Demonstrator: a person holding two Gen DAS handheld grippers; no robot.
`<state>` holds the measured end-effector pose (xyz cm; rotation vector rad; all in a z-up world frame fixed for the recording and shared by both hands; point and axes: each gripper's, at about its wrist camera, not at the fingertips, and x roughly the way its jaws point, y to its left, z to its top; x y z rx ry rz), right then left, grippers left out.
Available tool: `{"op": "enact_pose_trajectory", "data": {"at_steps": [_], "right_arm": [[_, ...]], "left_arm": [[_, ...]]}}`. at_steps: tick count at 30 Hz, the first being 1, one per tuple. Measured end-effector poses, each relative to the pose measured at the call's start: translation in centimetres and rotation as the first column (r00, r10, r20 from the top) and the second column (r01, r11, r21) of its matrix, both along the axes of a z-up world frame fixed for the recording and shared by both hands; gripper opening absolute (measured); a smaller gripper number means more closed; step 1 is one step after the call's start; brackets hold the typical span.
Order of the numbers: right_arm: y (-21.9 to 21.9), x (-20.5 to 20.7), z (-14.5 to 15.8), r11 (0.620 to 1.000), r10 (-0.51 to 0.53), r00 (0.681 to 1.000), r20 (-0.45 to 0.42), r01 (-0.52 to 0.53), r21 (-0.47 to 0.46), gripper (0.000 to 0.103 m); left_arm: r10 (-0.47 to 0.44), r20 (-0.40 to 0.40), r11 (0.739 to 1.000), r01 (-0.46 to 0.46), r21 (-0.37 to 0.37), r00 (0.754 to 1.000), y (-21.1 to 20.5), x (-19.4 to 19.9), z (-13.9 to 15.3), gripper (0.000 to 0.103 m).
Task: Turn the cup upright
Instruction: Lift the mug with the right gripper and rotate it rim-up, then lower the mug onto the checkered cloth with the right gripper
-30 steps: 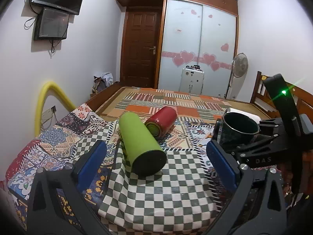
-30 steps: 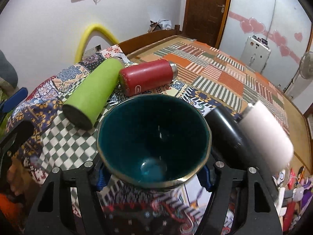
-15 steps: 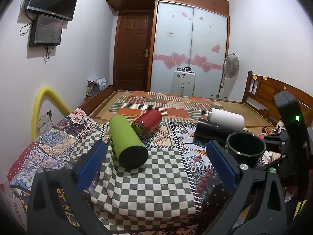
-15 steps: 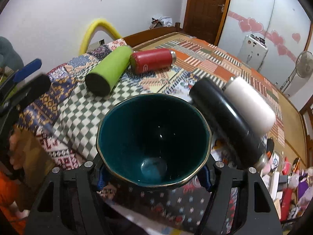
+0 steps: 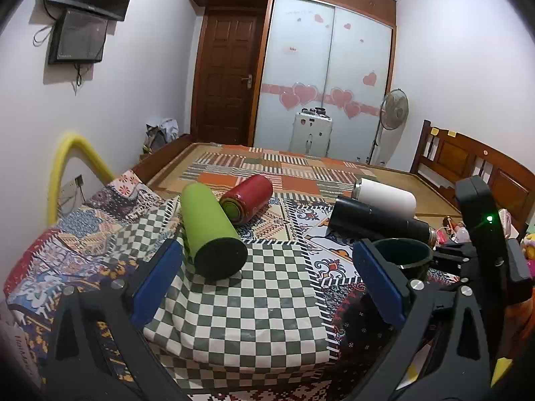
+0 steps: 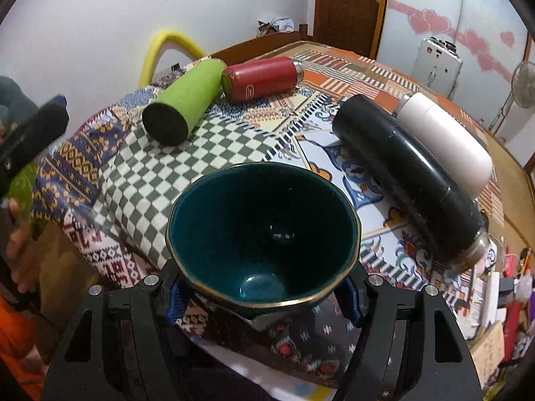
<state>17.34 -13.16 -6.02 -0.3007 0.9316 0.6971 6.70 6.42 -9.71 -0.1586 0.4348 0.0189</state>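
A dark teal cup [image 6: 264, 237] with a gold rim sits between the fingers of my right gripper [image 6: 264, 295], which is shut on it; its mouth faces the camera and up. In the left wrist view the same cup [image 5: 406, 255] shows at the right, mouth up, held near the front right edge of the bed. My left gripper [image 5: 267, 277] is open and empty, its blue pads [image 5: 157, 277] spread wide above the checkered cloth [image 5: 254, 304].
Several bottles lie on their sides on the patchwork bed: a green one [image 5: 209, 230], a red one [image 5: 247, 198], a black one [image 5: 378, 220] and a white one [image 5: 384, 197]. A wooden headboard [image 5: 468, 163] stands at right.
Both grippers have drawn back toward the bed's front edge. The right gripper has carried the cup away from the green and red bottles, to the front right beside the black bottle.
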Motion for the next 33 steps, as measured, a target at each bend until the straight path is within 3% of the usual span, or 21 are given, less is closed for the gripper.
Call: {"op": "enact_pose_trajectory", "data": {"at_steps": [5,11,17,23,24,27,33], "right_arm": [[0.7,0.9,-0.4,1.0,-0.013,1.0,0.025,0.012,0.014,0.068],[1.2,2.6,-1.4,0.998,-0.026,0.999,-0.02,0.027,0.052,0.067],[2.2,2.6,-2.7,0.999,-0.009,0.999,-0.045,0.011,0.038,0.067],[2.4,1.9,-2.7,1.0,0.007,1.0,-0.013,-0.007,0.012,0.067],[2.4,1.7,-2.5,1.0,0.009,1.0,-0.003,-0.009,0.007,0.068],[1.9,0.8,-1.5,1.0,0.004,0.999,0.049,-0.005,0.02,0.086],[-1.0,-0.6,0.8,0.997,-0.031,0.992,0.12,0.022,0.075,0.087]], "left_arm": [[0.001,-0.013,1.0,-0.001,0.01,1.0,0.0,0.5,-0.6,0.103],[-0.01,-0.037,0.999,0.011,0.045,0.999,-0.5,1.1,-1.3,0.103],[-0.015,-0.046,0.998,0.017,0.054,0.999,-1.0,1.6,-1.6,0.103],[0.007,-0.076,0.999,-0.004,0.038,0.997,-1.0,2.1,-1.6,0.103],[0.007,-0.08,1.0,-0.004,0.031,0.997,-1.0,2.2,-1.6,0.103],[0.005,-0.089,1.0,-0.003,0.025,0.996,-1.2,2.1,-1.3,0.103],[0.005,-0.101,0.997,0.002,0.074,0.995,-3.3,2.1,-0.6,0.103]]}}
